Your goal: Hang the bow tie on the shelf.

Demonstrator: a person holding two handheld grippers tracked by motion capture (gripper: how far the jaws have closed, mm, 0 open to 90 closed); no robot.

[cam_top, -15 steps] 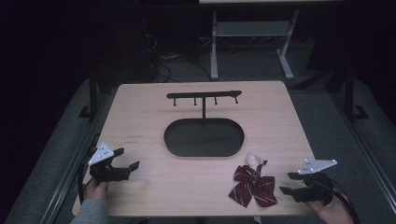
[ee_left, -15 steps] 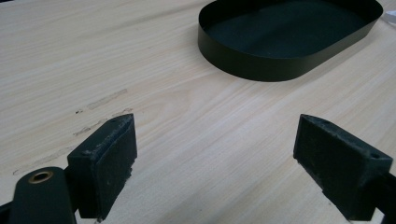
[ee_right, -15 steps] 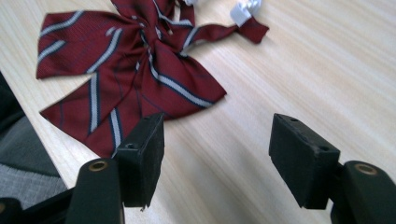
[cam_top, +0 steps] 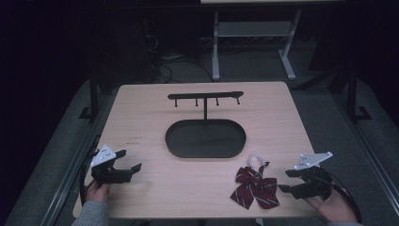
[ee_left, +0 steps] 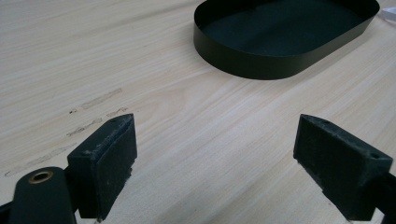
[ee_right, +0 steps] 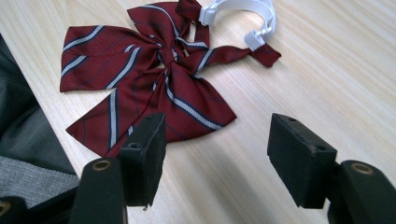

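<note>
A dark red striped bow tie with a white elastic loop lies flat near the table's front edge, right of centre. My right gripper stands open just to the right of it, with nothing between its jaws. At the front left my left gripper is open over bare wood. A black stand with an oval base tray and a bar of small hooks sits mid-table.
The light wooden table has open room around the stand. A dark floor, cables and a grey frame lie beyond the far edge. A grey sleeve is at the near edge.
</note>
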